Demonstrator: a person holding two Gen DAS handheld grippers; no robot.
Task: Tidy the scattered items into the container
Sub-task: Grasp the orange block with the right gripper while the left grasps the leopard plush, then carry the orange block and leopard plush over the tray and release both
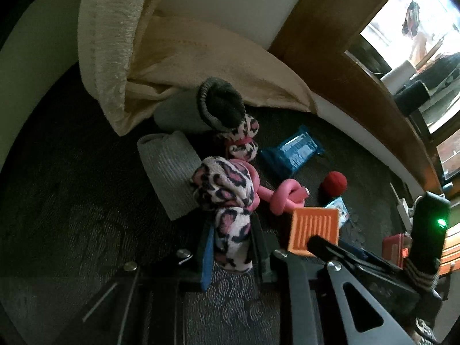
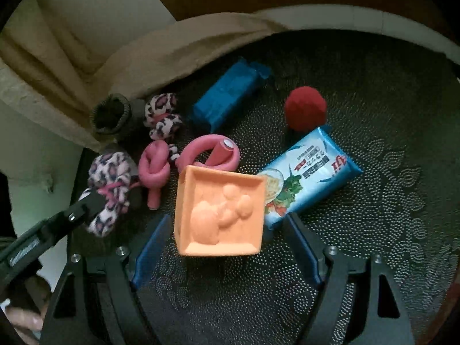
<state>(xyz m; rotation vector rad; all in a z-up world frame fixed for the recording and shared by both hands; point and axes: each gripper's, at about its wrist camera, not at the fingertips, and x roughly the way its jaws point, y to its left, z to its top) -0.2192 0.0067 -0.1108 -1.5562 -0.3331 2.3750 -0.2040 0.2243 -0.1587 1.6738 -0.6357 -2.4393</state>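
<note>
Left wrist view: left hand-held gripper (image 1: pixel 230 247) pinching leopard-print fabric toy (image 1: pixel 227 201), its pink rope (image 1: pixel 284 198) trailing over dark patterned carpet (image 1: pixel 72 201). Grey knit basket (image 1: pixel 169 172) just beside toy. Blue packet (image 1: pixel 293 152), red ball (image 1: pixel 333 183) beyond.

Right wrist view: right hand-held gripper (image 2: pixel 227 247) spread, orange square block (image 2: pixel 221 215) between fingers, pads not touching it. Light-blue noodle packet (image 2: pixel 310 175) touching block's right edge.

Left view: right gripper (image 1: pixel 316 244) hides orange block's (image 1: pixel 314 227) lower edge and most of light-blue packet (image 1: pixel 342 210). Right view: person's hand (image 2: pixel 23 322) cropped, blurred.
</note>
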